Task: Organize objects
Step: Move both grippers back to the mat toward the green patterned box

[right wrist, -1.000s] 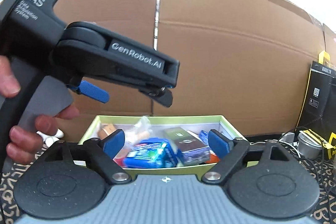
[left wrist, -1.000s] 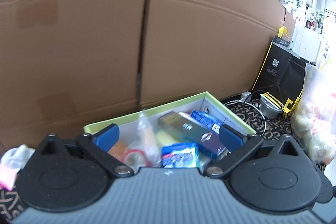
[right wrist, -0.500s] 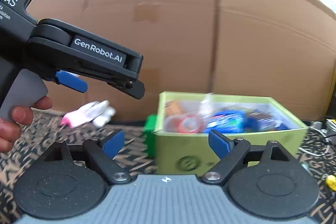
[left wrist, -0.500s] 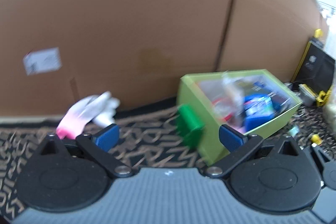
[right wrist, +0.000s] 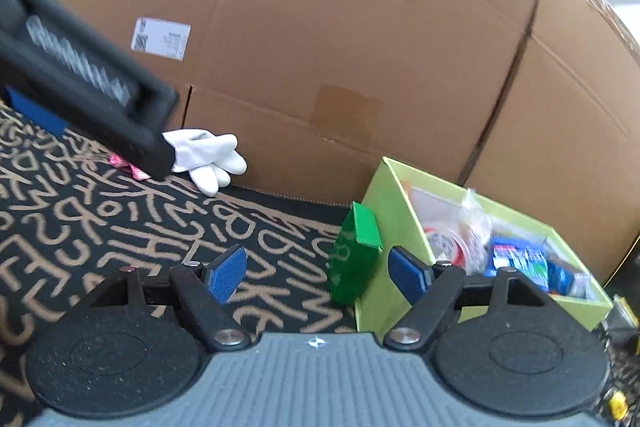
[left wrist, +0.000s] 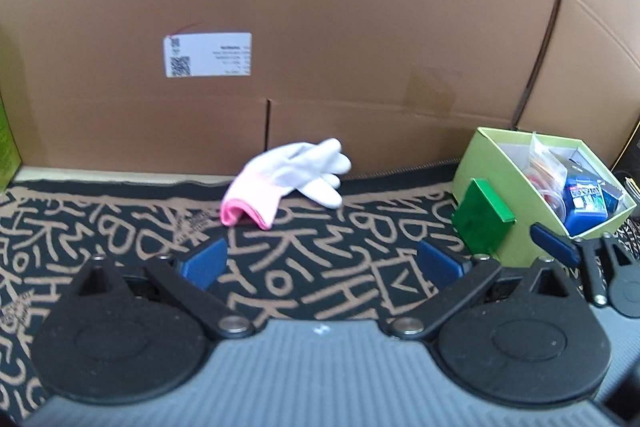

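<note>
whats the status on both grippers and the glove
Left hand-held gripper open, empty, facing the glove on the rug. Right hand-held gripper open, empty, by the green box. Nothing between left gripper and glove.

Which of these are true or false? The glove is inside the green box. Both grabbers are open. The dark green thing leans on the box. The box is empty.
1. The glove is inside the light green box: false, it lies on the patterned mat.
2. The left gripper and right gripper are open: true.
3. The dark green case leans against the box: true.
4. The box is empty: false, it holds packets.
</note>
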Demonstrator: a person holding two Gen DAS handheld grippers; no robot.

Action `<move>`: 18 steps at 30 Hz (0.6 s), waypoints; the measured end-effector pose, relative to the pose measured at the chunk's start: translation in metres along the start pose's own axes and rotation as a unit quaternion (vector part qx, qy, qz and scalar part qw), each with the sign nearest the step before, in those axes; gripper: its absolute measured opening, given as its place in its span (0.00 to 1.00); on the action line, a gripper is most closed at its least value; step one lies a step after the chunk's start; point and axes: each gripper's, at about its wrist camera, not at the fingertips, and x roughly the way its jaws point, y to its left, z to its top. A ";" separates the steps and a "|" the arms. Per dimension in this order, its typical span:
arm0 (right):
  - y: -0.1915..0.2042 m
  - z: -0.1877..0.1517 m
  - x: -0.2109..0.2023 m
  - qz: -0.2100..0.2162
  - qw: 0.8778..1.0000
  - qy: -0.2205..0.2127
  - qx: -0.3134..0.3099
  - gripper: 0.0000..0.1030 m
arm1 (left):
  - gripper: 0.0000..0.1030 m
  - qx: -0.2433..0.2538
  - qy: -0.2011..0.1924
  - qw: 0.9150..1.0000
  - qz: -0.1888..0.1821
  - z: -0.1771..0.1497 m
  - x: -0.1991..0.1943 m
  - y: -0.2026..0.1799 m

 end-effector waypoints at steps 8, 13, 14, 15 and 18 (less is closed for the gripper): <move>0.023 0.012 0.044 -0.073 0.995 0.039 -0.047 0.78 | 1.00 -0.005 0.005 1.000 0.000 0.005 0.004 0.021; 0.030 0.005 0.042 -0.018 0.995 0.031 -0.093 0.68 | 1.00 -0.007 0.005 1.000 -0.002 0.003 0.007 0.029; 0.025 0.006 0.028 0.037 0.996 0.016 -0.085 0.64 | 1.00 -0.010 0.006 1.000 -0.001 0.003 0.009 0.030; 0.022 0.006 0.016 0.077 0.995 0.005 -0.069 0.63 | 1.00 -0.013 0.009 1.000 0.001 0.002 0.011 0.031; 0.022 0.004 0.006 0.051 0.997 -0.003 -0.057 0.64 | 1.00 -0.020 0.019 1.000 -0.005 0.000 0.015 0.030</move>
